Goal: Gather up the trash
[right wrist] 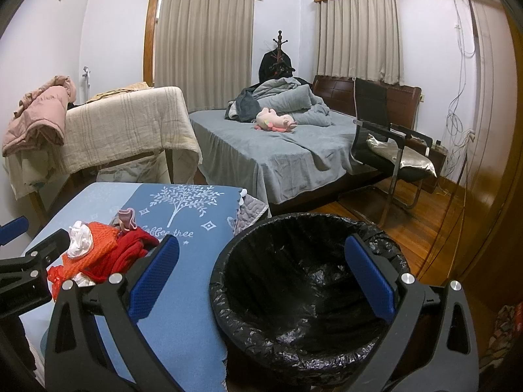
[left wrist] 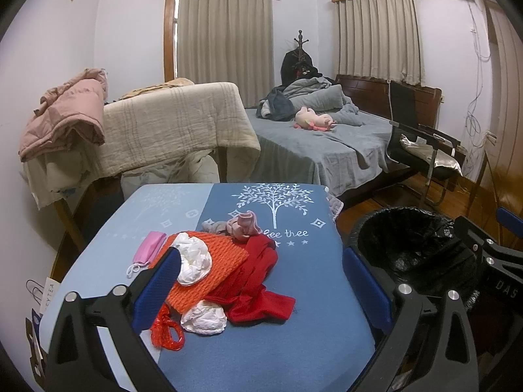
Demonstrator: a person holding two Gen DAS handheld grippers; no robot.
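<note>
Meanwhile, crumpled white tissue wads (left wrist: 193, 263) are lying on an orange mesh sheet (left wrist: 209, 261) whose long axis is running from near-left to far-right on the blue-covered counter (left wrist: 294, 326), beside a round black-lined trash bin (right wrist: 304, 294), with the left tool (left wrist: 261, 281) and right tool (right wrist: 261, 281) both hovering wide open, holding nothing.

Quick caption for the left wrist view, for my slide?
Open left tongs hover over the table's pile: tissues, orange net, red cloth, pink mask; lined bin at right.
</note>
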